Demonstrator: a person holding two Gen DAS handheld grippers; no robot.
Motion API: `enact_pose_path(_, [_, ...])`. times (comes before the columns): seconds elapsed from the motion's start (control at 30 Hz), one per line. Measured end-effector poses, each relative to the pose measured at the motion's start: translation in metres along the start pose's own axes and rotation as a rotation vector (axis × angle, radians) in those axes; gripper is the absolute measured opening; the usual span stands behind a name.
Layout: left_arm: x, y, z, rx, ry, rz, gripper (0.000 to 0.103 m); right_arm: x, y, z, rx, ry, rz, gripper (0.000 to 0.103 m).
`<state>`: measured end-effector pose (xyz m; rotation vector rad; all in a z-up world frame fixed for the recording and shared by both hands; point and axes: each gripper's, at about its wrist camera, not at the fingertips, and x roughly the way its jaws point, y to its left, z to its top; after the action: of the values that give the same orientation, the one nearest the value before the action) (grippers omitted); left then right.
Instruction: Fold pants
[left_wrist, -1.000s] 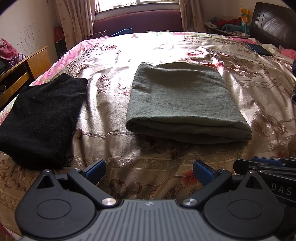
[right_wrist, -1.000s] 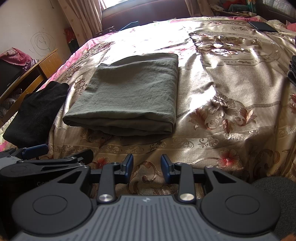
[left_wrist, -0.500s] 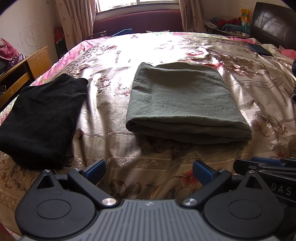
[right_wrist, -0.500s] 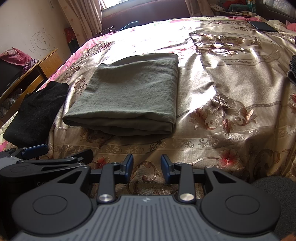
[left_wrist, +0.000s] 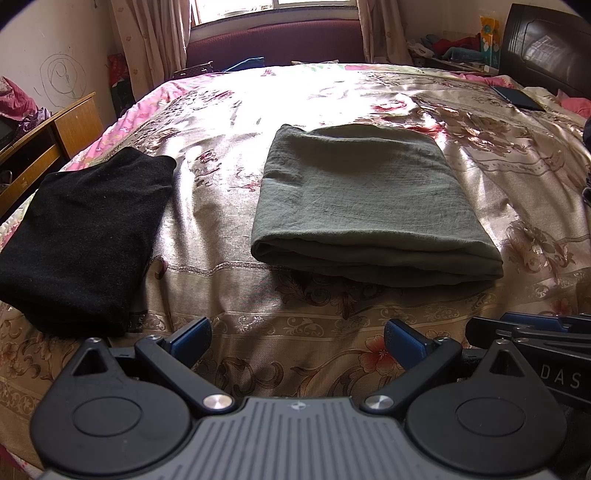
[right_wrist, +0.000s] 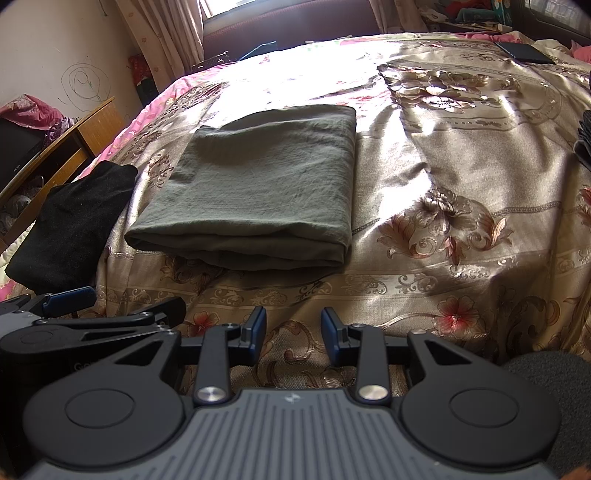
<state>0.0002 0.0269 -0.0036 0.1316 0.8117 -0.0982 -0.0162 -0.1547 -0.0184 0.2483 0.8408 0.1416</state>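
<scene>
Sunlight from the window falls across the bed (left_wrist: 229, 229), whose shiny floral spread carries two folded bundles. Ahead of the left tool (left_wrist: 297, 338), and a little to its right, lie the olive-green pants (left_wrist: 362, 206), already folded into a thick rectangle with the rounded fold edge facing the tool and the layers stacked flat. Nothing touches them. The left tool hovers low over the near edge of the bed, its blue-padded fingers (left_wrist: 192, 338) spread wide apart and holding nothing. To its left, near but clear of the green bundle, sits a folded black garment (left_wrist: 85, 236), also flat on the spread. The right tool (right_wrist: 293, 334) is just beside the left one, which shows at the lower left of the right wrist view; from there the green pants (right_wrist: 258, 192) lie ahead and slightly to the left, and the black garment (right_wrist: 74, 229) lies further left. The right tool's fingers (right_wrist: 330, 332) stand much closer together than the left's, yet a clear gap remains between the pads and they grip nothing. Far ahead and to the right of both tools, a dark flat object (left_wrist: 519, 98) lies on the spread near the dark headboard (left_wrist: 546, 48). Off to the left stands a wooden cabinet (left_wrist: 74, 123).
</scene>
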Motion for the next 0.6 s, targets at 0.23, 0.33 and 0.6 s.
enact_pose_path(0.23, [0.0001, -0.0001, -0.0004, 0.000, -0.001, 0.002, 0.103, -0.0001, -0.0004, 0.0003, -0.001, 0.000, 0.000, 0.034])
enact_pose_path(0.33, [0.0002, 0.0004, -0.0005, 0.002, -0.003, 0.006, 0.103, 0.0003, -0.0003, -0.0005, -0.003, 0.000, 0.000, 0.034])
enact_pose_path(0.6, [0.0004, 0.0003, -0.0002, 0.002, -0.001, 0.008, 0.103, 0.0010, -0.0003, -0.0024, -0.002, 0.002, 0.000, 0.034])
